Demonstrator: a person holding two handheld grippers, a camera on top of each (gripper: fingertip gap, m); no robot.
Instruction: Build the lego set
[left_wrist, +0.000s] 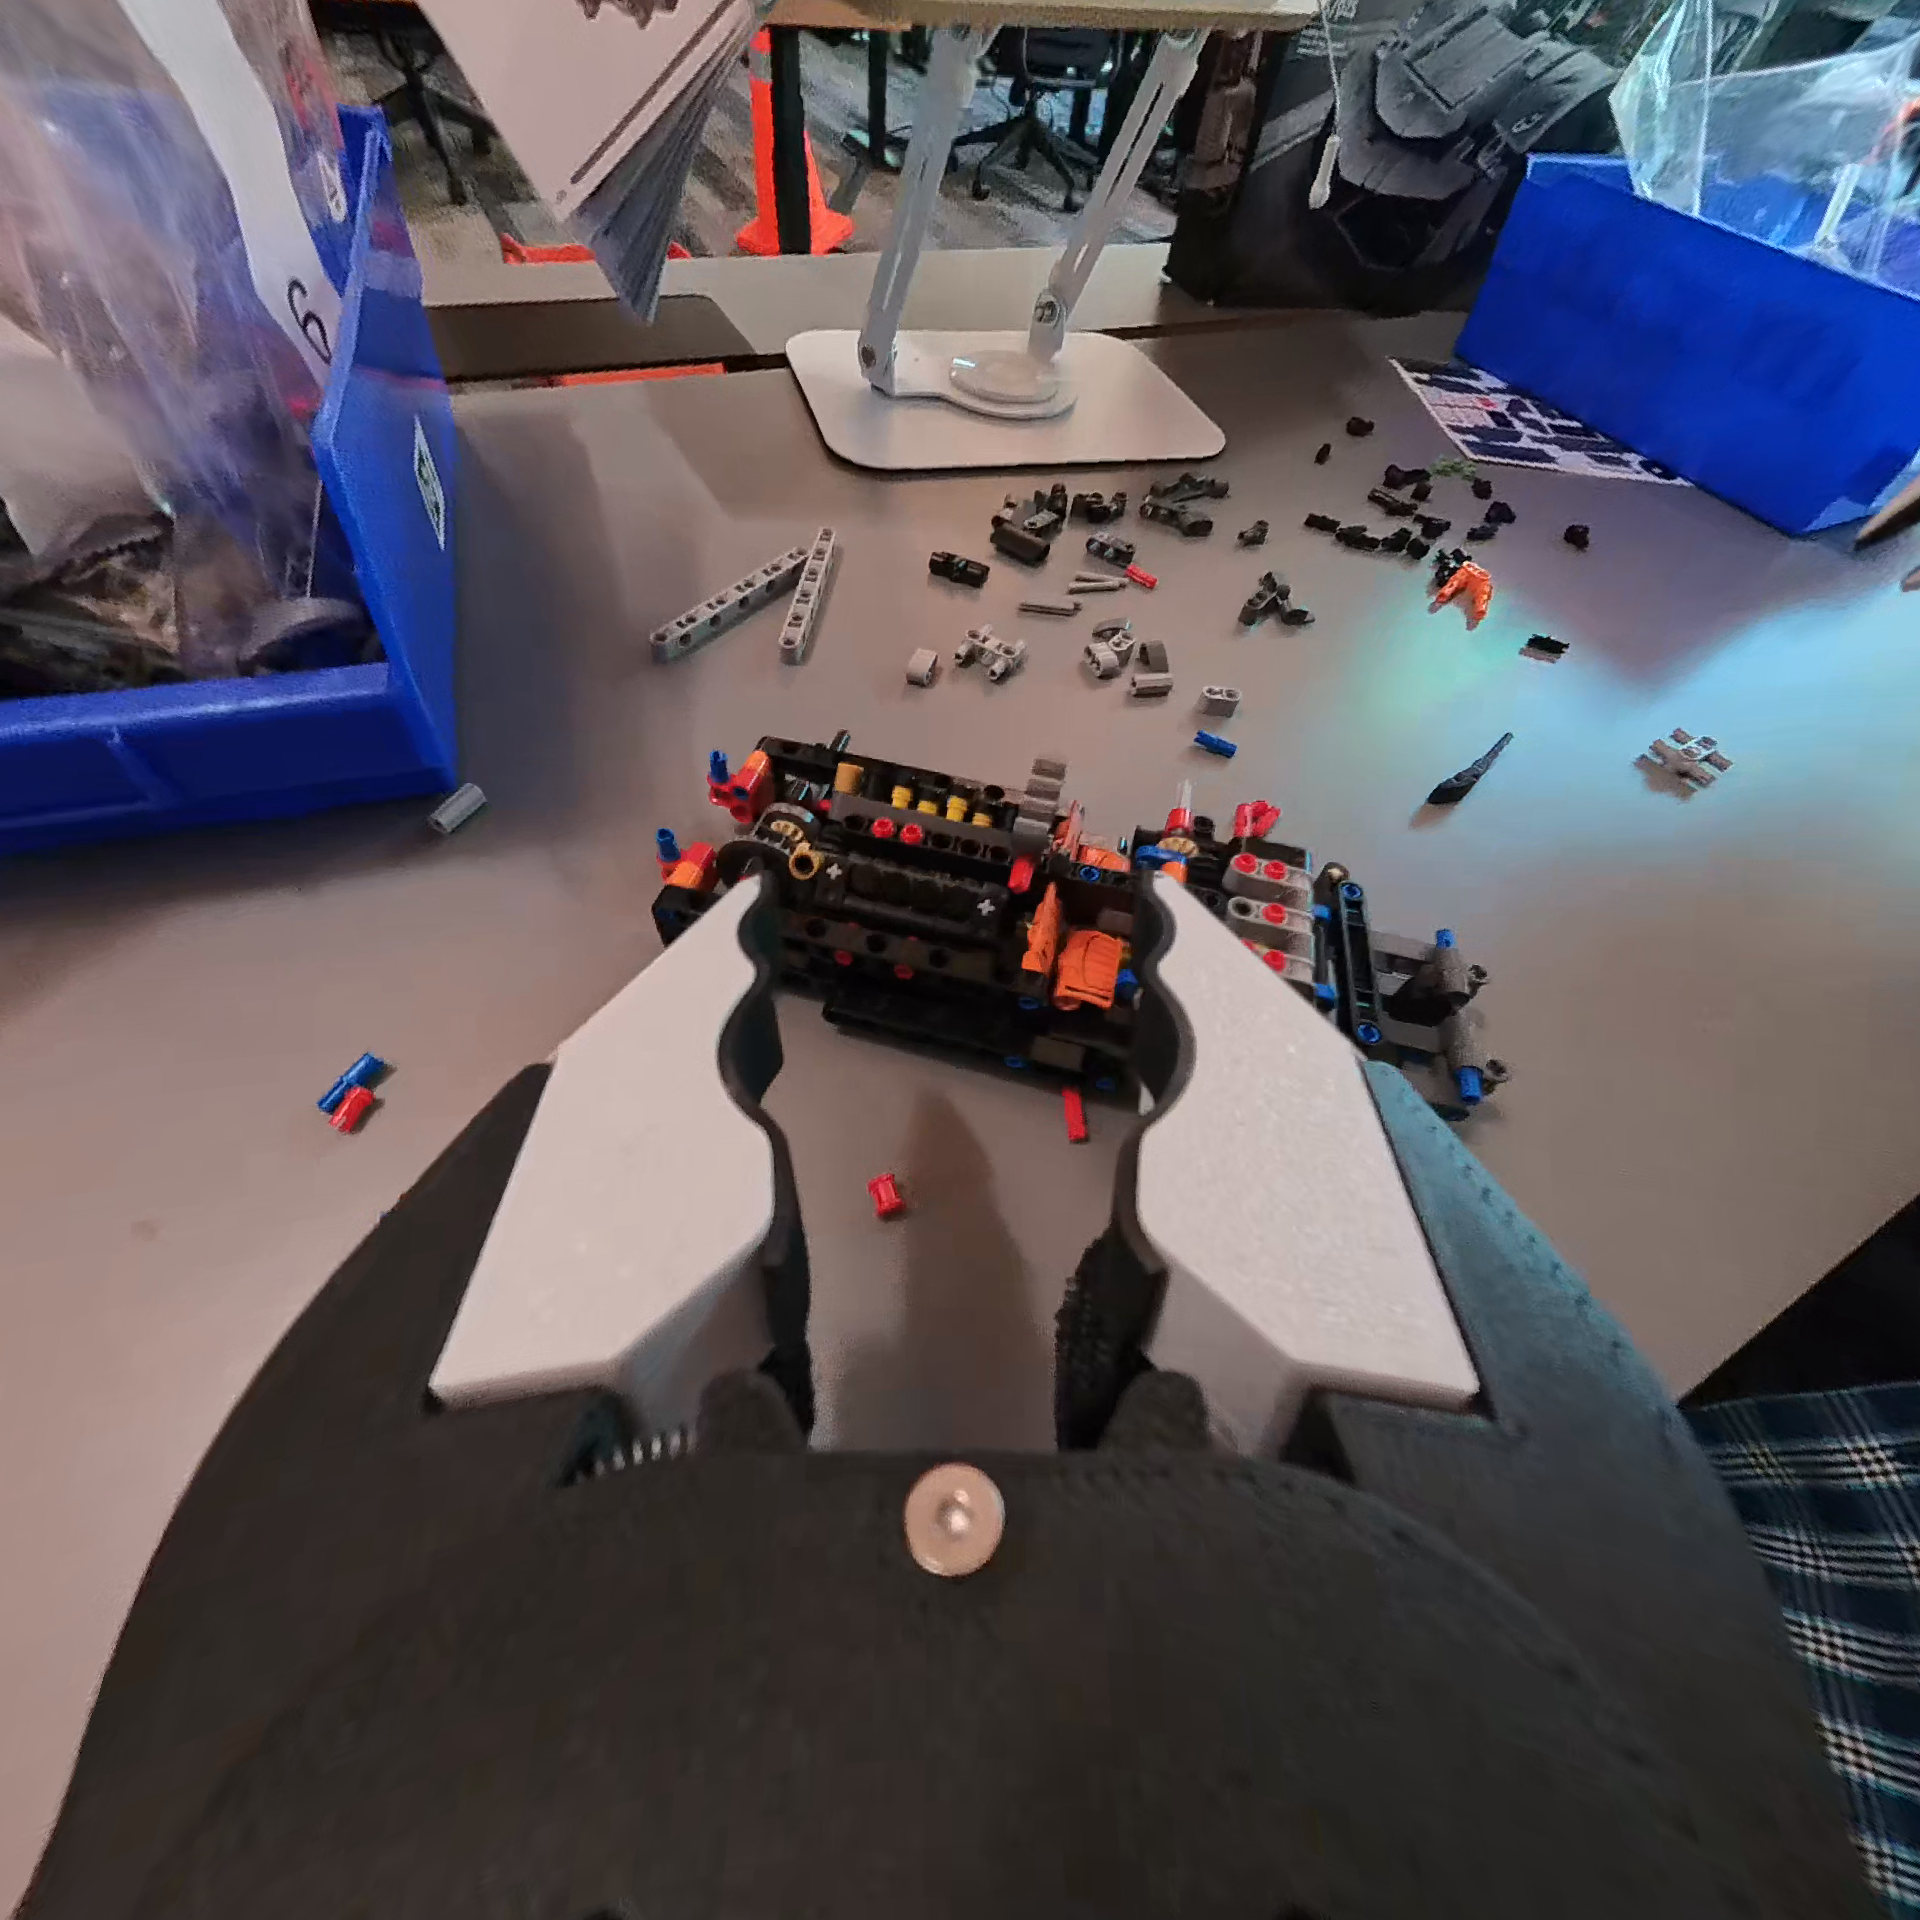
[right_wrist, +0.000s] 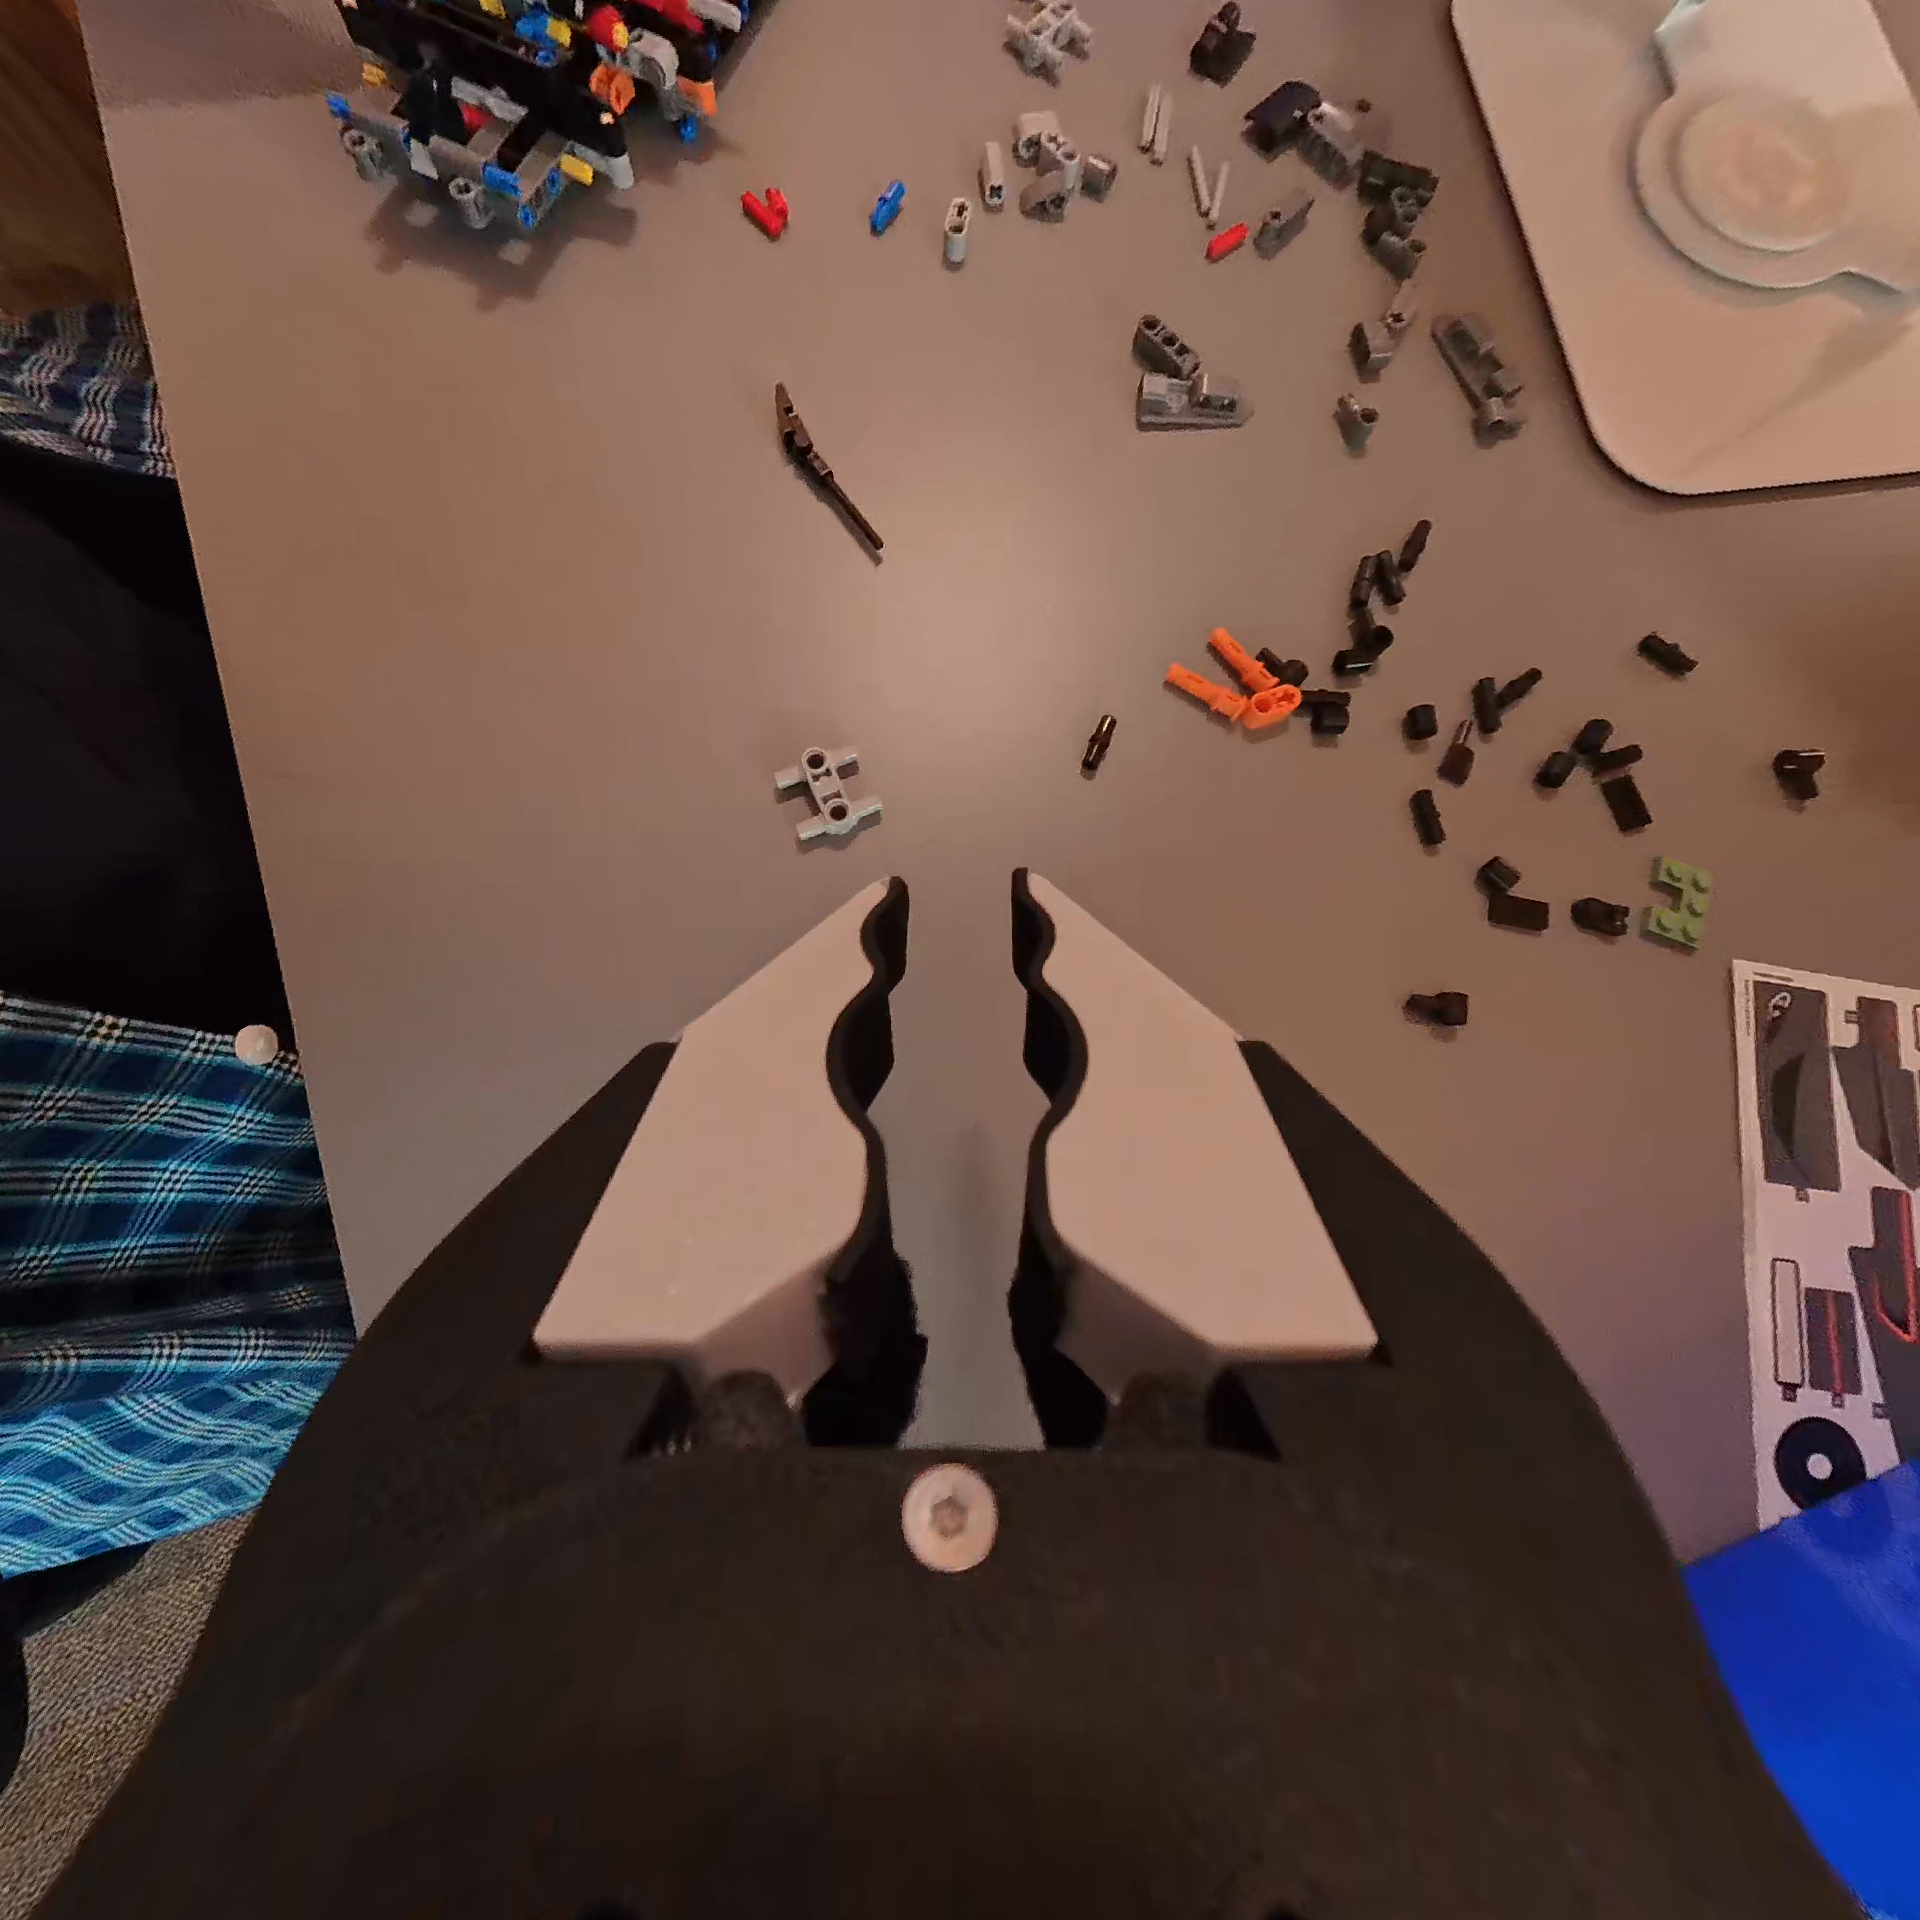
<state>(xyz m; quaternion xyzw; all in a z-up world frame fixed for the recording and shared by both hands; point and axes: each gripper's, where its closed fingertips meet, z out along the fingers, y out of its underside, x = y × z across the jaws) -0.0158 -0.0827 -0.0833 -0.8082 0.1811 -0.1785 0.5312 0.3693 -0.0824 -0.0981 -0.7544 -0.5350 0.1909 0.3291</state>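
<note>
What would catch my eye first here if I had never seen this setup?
Probably the half-built lego model, black with red, orange and blue bits, sitting mid-table with the open left tongs spread on either side of it. Beyond it, small grey and black loose pieces lie scattered toward a white stand base. The right tongs are open over bare table, near a pale grey connector.

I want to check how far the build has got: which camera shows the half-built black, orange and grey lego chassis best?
The left wrist view: the half-built black, orange and grey lego chassis lies whole on the grey table, centred just beyond the open left gripper. The right wrist view catches only one end of it, cropped at the top edge.
</note>
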